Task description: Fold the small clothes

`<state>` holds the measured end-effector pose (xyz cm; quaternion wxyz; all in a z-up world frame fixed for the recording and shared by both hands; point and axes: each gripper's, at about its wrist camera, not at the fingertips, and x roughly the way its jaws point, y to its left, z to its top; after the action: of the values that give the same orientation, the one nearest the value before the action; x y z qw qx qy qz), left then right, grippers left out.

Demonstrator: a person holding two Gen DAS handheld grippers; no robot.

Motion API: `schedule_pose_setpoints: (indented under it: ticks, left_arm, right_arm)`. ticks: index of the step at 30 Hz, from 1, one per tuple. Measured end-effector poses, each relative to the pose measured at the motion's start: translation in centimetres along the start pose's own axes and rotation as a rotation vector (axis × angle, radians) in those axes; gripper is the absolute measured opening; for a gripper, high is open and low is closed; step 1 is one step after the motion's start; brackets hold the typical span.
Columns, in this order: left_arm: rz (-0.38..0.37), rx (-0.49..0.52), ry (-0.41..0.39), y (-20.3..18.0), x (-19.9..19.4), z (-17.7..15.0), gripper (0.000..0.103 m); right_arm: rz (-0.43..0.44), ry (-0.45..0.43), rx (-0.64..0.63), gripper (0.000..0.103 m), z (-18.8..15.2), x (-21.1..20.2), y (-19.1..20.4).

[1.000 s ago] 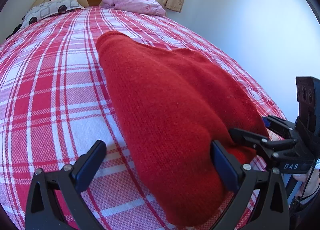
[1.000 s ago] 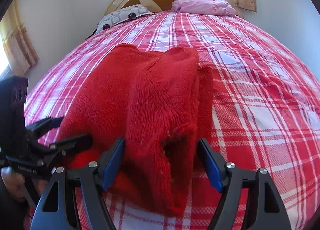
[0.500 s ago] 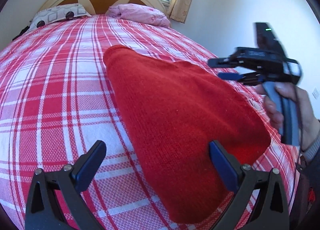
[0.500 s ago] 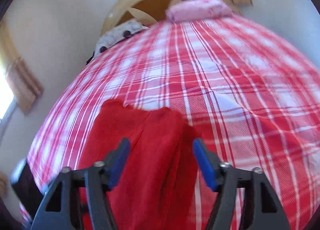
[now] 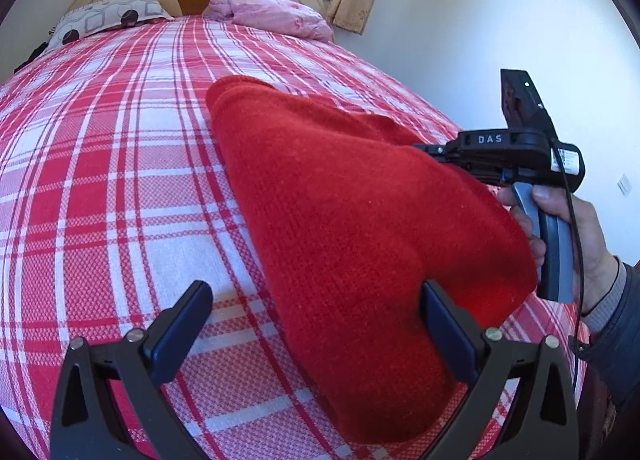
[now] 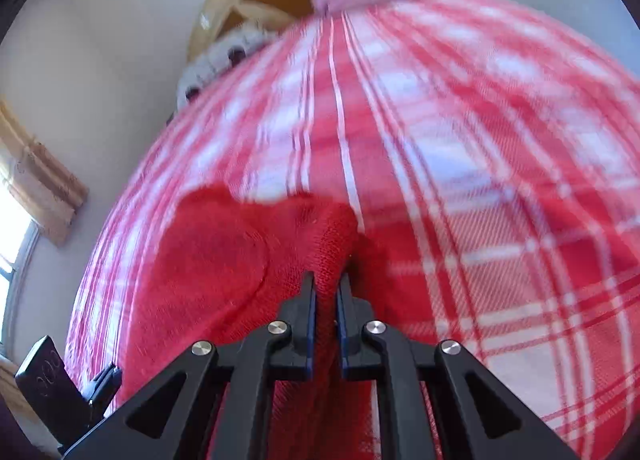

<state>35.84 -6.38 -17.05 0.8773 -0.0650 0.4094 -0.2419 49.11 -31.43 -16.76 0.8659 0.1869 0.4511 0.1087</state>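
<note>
Red knit garment (image 5: 360, 212) lies on the bed (image 5: 100, 148), long axis running from about 11 o'clock near the centre of the left wrist view down to 5 o'clock at the near edge. Appears already doubled over; thick, soft, rounded at the folds.

Right gripper (image 6: 326, 300): we see its fingers nearly together, having just been closing, with a ridge of the red knit pinched up between them. In the left wrist view this gripper sits at 3 o'clock, at the garment's far side edge, a hand (image 5: 568, 236) on its handle.

Left gripper (image 5: 316, 324): fingers wide apart, holding nothing. One finger (image 5: 444, 336) rests against the garment's near end at 5 o'clock, the other over bare plaid at 7 o'clock.

Step in hand, as we judge it: taking a grip on one edge for another fold.

Next move likely calls for lifting that pinched edge and carrying it across the body of the garment. Left gripper would do well to pin or catch the near end, so the knit does not drag over the bedcover. Whether all layers are caught, we cannot tell.
</note>
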Motion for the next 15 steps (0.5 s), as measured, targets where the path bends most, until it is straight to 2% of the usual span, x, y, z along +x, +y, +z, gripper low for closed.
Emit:
schedule_pose_setpoints:
  ticks: [1,2,3,7,10,15]
  left_arm:
    - [-0.002,-0.005,-0.002,0.1,-0.1,0.0,0.103]
    - [-0.005,-0.013,-0.004,0.3,-0.2,0.0,0.103]
    - [-0.008,-0.017,-0.007,0.5,-0.2,0.0,0.103]
    - [-0.012,-0.028,-0.027,0.5,-0.6,-0.1,0.103]
    - [-0.014,-0.039,-0.042,0.7,-0.9,-0.1,0.103]
    - [-0.018,-0.046,-0.014,0.8,-0.2,0.0,0.103]
  right_arm:
    - [-0.020,-0.016,0.009,0.043,-0.1,-0.4,0.0]
    - [-0.038,-0.041,0.024,0.056,-0.4,-1.3,0.0]
    - [-0.036,-0.054,0.023,0.062,-0.7,-2.1,0.1]
    - [0.065,-0.049,-0.038,0.062,-3.7,-5.8,1.7]
    - [0.105,-0.001,-0.076,0.062,-6.6,-6.9,2.3]
    - [-0.042,0.095,-0.161,0.062,-10.2,-5.0,1.8]
